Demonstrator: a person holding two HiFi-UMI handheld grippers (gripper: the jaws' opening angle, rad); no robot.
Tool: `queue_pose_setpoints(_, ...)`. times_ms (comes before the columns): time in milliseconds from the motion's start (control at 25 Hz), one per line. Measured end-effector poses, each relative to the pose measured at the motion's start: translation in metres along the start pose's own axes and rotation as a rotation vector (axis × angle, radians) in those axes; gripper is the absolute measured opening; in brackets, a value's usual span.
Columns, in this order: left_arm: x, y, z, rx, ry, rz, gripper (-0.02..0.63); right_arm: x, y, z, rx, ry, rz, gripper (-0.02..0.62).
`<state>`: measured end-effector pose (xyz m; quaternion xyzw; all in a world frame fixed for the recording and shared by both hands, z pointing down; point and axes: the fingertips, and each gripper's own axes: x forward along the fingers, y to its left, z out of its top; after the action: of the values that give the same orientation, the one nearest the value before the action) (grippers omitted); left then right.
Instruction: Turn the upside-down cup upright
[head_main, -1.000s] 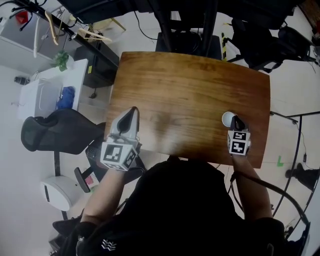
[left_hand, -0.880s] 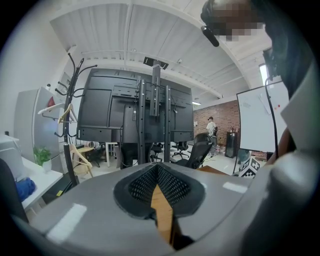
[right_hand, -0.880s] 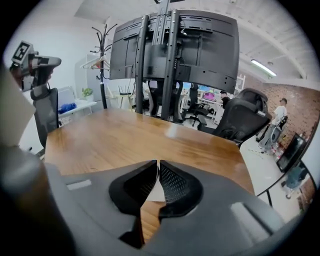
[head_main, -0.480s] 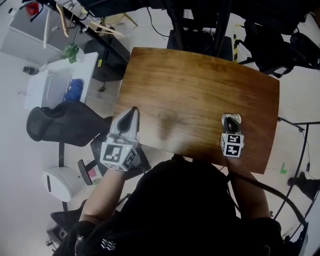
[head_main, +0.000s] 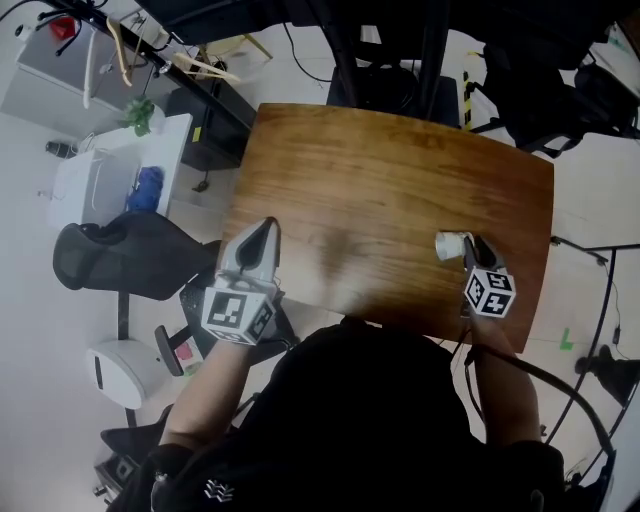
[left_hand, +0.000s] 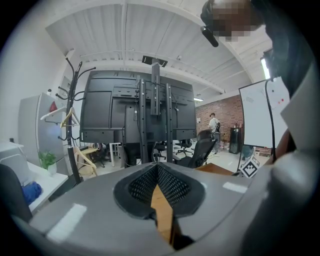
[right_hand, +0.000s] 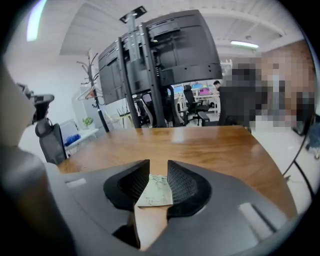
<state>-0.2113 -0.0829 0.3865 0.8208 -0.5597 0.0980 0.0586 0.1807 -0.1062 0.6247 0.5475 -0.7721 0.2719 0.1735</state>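
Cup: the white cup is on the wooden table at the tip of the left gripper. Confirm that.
Not right: the white cup is on the wooden table at the tip of the right gripper, not the left gripper, as the head view shows. The right gripper's jaws have just been opening, with the cup between them.

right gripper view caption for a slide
Right gripper, jaws just opening, pale patterned cup between them, brown wooden table beyond

One counter (head_main: 380, 170) and one cup (head_main: 449, 245). Around them are one black office chair (head_main: 120, 262), one white side table (head_main: 100, 175) and one potted plant (head_main: 140, 112). Farther off are one big screen (left_hand: 135, 105), one coat stand (left_hand: 74, 125) and one whiteboard (left_hand: 260, 112).
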Motion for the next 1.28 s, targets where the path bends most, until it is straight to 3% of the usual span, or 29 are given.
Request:
queue_pose_setpoints(120,0.008,-0.007,-0.001,0.004,0.009,-0.011,0.000,0.011,-0.017,0.000,0.113,0.034,0.130,0.118)
queue_pose_setpoints(240,0.016,-0.018,0.002,0.014,0.010,-0.027,0.000,0.026,-0.029,-0.007,0.178,0.115,0.195,0.127)
queue_pose_setpoints(360,0.020,-0.024,0.012,0.031,0.000,-0.039,0.000,0.032,-0.027,-0.021,0.309,0.201,0.270,0.126)
queue_pose_setpoints(480,0.022,-0.021,0.017,0.037,-0.010,-0.035,0.000,0.032,-0.017,-0.024,0.366,0.221,0.326,0.089)
queue_pose_setpoints(1280,0.024,-0.020,0.019,0.012,-0.044,-0.070,0.000,-0.009,0.059,-0.013,-0.212,0.187,0.258,0.040)
